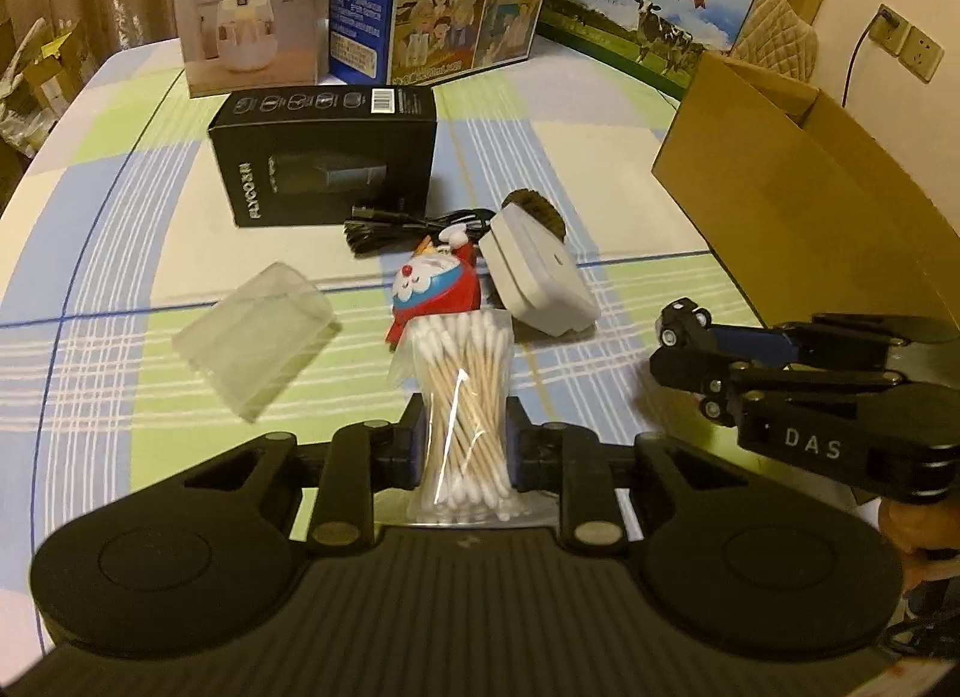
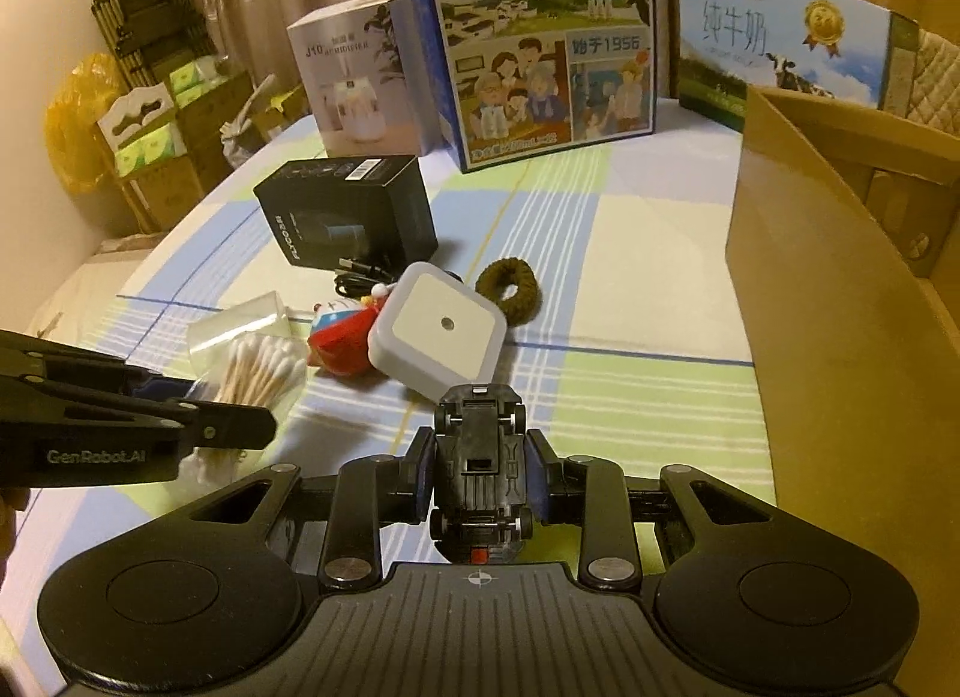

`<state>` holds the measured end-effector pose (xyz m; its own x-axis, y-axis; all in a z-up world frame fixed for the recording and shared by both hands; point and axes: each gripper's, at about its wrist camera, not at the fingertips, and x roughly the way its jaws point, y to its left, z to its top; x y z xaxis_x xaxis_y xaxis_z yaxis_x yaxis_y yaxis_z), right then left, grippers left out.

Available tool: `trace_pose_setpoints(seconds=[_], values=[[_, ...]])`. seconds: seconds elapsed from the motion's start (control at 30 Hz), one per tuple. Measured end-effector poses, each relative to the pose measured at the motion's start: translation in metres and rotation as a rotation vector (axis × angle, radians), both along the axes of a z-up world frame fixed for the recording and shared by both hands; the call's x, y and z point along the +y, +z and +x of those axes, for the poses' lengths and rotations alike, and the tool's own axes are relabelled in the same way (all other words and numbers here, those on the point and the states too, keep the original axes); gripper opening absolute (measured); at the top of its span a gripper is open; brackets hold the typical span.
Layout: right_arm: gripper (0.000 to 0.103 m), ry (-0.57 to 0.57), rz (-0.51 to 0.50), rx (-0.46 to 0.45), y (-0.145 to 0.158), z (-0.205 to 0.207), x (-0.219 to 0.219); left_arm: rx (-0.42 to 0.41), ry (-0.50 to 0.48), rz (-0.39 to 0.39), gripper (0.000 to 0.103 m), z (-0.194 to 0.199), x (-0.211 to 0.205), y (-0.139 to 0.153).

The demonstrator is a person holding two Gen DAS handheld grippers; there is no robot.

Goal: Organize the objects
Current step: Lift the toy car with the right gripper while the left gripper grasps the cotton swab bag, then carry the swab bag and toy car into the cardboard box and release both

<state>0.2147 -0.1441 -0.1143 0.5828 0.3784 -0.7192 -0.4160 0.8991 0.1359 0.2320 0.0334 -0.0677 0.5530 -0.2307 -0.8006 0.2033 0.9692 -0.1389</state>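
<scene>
My left gripper (image 1: 465, 445) is shut on a clear bag of cotton swabs (image 1: 459, 397), held just above the checked tablecloth. My right gripper (image 2: 480, 475) is shut on a black toy car (image 2: 480, 469), underside up; from the left wrist view that car (image 1: 684, 322) shows at the right gripper's tip. Ahead on the cloth lie a red and blue cartoon figure (image 1: 435, 289), a white square night light (image 1: 537, 277), a brown hair tie (image 2: 509, 283), a black cable (image 1: 396, 226), a clear plastic box (image 1: 252, 334) and a black carton (image 1: 327, 157).
An open cardboard box (image 2: 840, 307) stands at the right. Along the back stand a humidifier carton (image 1: 240, 7) and two milk cartons (image 1: 462, 1), (image 1: 648, 19). Stacked goods and a folding trolley (image 2: 144, 7) fill the room's left side.
</scene>
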Motion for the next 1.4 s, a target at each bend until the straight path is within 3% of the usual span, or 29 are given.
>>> trace_pose_setpoints(seconds=[0.1, 0.23, 0.43, 0.77, 1.03, 1.4], values=[[0.027, -0.020, -0.035, -0.028, 0.009, -0.017, -0.005, 0.016, 0.021, 0.008, 0.020, -0.011, 0.001, 0.002], [0.027, -0.050, -0.032, -0.034, 0.026, -0.047, -0.015, -0.021, 0.044, 0.036, 0.020, -0.033, -0.004, 0.022], [0.027, -0.080, 0.020, -0.062, 0.068, -0.088, -0.032, -0.032, 0.069, -0.038, 0.020, -0.070, -0.018, 0.051], [0.027, -0.179, 0.036, -0.133, 0.122, -0.134, -0.096, -0.092, -0.026, -0.089, 0.020, -0.121, -0.077, 0.101], [0.027, -0.297, 0.013, -0.179, 0.148, -0.133, -0.168, -0.135, -0.126, -0.116, 0.020, -0.124, -0.134, 0.130], [0.027, -0.336, -0.022, -0.195, 0.160, -0.106, -0.214, -0.153, -0.231, -0.138, 0.020, -0.096, -0.214, 0.146]])
